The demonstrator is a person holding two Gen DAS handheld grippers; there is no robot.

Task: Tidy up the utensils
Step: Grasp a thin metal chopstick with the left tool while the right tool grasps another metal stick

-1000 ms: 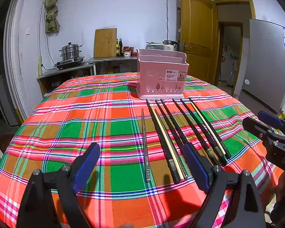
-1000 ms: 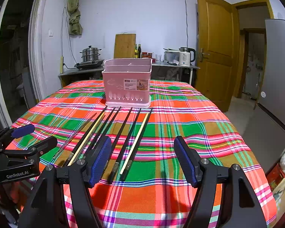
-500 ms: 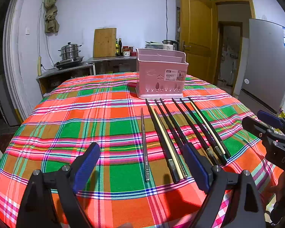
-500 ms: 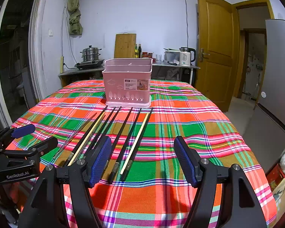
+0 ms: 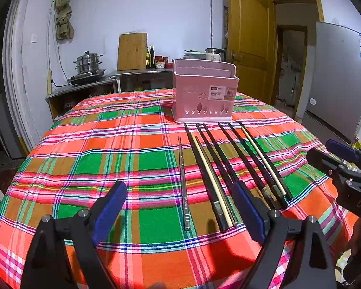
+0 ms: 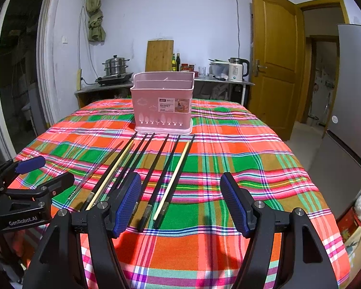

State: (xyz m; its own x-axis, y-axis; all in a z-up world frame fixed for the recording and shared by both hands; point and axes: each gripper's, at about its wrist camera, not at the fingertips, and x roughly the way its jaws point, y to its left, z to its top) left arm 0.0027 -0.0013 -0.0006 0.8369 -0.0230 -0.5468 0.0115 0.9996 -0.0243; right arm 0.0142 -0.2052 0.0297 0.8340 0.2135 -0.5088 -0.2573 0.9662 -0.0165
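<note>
A pink utensil basket (image 5: 204, 91) (image 6: 163, 106) stands upright on the plaid tablecloth. In front of it lie several chopsticks (image 5: 231, 161) (image 6: 161, 168) side by side, black and pale ones, pointing toward the basket. A single metal chopstick (image 5: 183, 180) (image 6: 93, 171) lies apart on their left. My left gripper (image 5: 180, 207) hovers open over the near ends of the metal and leftmost chopsticks, holding nothing. My right gripper (image 6: 181, 200) hangs open above the near ends of the rightmost chopsticks, also with nothing between its fingers. Each gripper shows at the edge of the other's view.
The table's near edge (image 6: 204, 277) drops off just below the grippers. Behind the table a counter (image 5: 89, 84) carries a steamer pot, a cutting board, bottles and a kettle (image 6: 237, 71). A wooden door (image 6: 272, 55) and a grey fridge (image 5: 337, 79) stand to the right.
</note>
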